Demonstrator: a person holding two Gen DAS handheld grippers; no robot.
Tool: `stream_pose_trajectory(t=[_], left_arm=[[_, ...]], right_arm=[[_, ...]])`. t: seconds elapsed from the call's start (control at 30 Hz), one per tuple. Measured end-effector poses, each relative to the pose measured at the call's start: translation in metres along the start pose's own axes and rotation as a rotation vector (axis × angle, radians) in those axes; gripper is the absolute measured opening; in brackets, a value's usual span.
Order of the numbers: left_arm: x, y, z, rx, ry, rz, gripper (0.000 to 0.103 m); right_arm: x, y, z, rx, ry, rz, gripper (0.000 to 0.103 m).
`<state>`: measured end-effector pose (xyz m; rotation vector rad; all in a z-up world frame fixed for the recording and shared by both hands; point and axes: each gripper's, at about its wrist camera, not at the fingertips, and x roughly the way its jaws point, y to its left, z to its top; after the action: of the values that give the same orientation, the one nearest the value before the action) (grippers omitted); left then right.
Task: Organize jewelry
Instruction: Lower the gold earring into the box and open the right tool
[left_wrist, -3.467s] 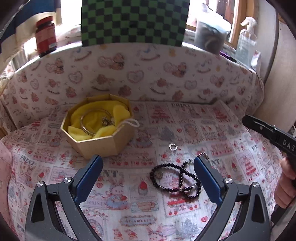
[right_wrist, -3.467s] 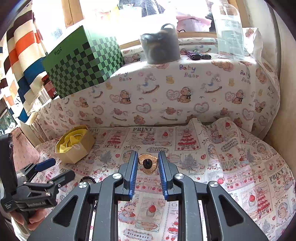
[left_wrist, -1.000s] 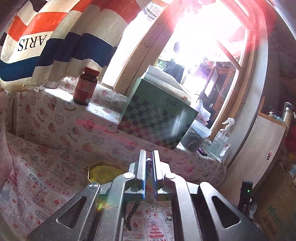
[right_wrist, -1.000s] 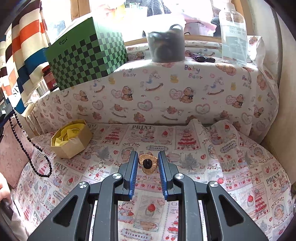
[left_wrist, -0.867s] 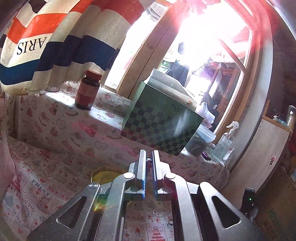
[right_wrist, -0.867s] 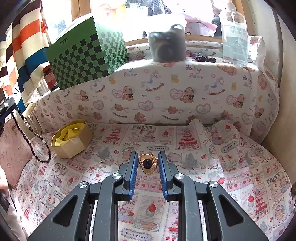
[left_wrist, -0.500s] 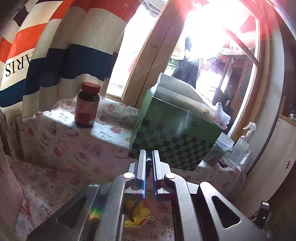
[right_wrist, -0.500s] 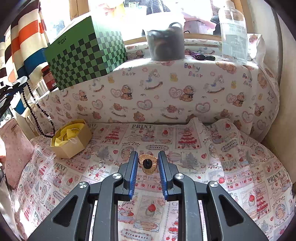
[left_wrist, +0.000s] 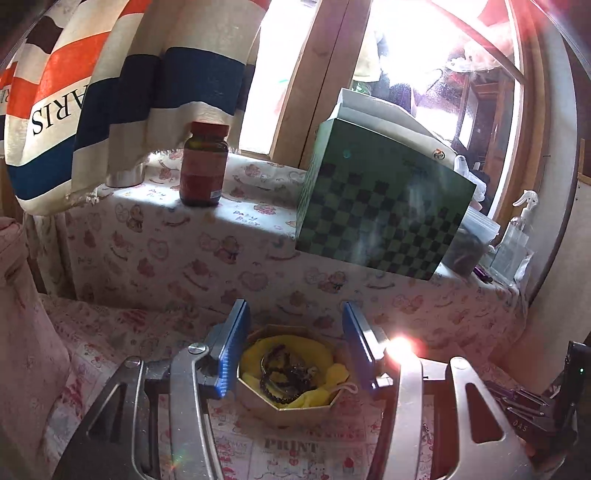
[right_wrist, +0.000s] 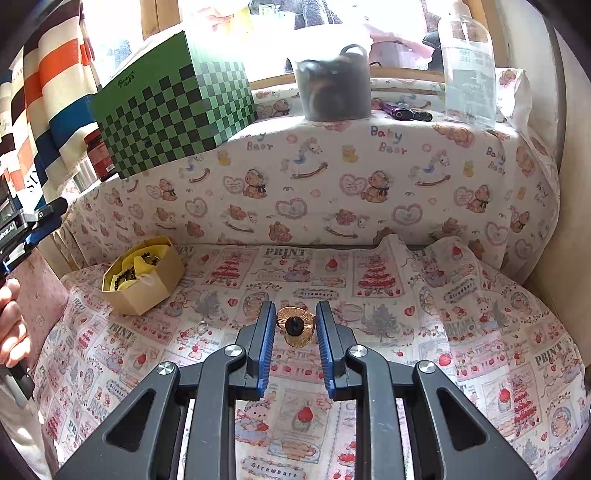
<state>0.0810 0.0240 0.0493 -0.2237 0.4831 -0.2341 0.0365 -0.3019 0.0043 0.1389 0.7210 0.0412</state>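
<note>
Bead necklace (left_wrist: 286, 373) inside box (left_wrist: 295, 410)

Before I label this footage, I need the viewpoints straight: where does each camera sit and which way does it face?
Left wrist: on the left gripper, above the octagonal box, facing the window ledge; shows its open blue fingers, with the black bead bracelet in the box.
Right wrist: on the right gripper, low over the printed cloth, facing the ledge; shows its fingers flanking the gold brooch, apparently not touching it, and the person's left hand.
Shared: octagonal box, green checkered box, brown jar.
</note>
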Motion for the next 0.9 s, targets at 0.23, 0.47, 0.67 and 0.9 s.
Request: stream_pose_trajectory(t=[0.23, 0.47, 0.67, 0.9], left_arm=[[-0.016, -0.007, -0.015, 0.057, 0.005, 0.012, 0.06], [-0.039, 0.005, -0.016, -0.02, -0.115, 0.074, 0.076], [-0.045, 0.031, -0.007, -0.115, -0.144, 0.091, 0.081], [-0.045, 0.044, -0.006, -0.153, -0.143, 0.112, 0.082]], right_arm=[[-0.013, 0.019, 0.012, 0.003, -0.019, 0.05, 0.024], [0.009, 0.067, 0.037, 0.008, 0.056, 0.227, 0.024], [0.049, 0.123, 0.055, 0.006, 0.113, 0.345, 0.024], [0.073, 0.168, 0.071, -0.024, 0.083, 0.372, 0.024]])
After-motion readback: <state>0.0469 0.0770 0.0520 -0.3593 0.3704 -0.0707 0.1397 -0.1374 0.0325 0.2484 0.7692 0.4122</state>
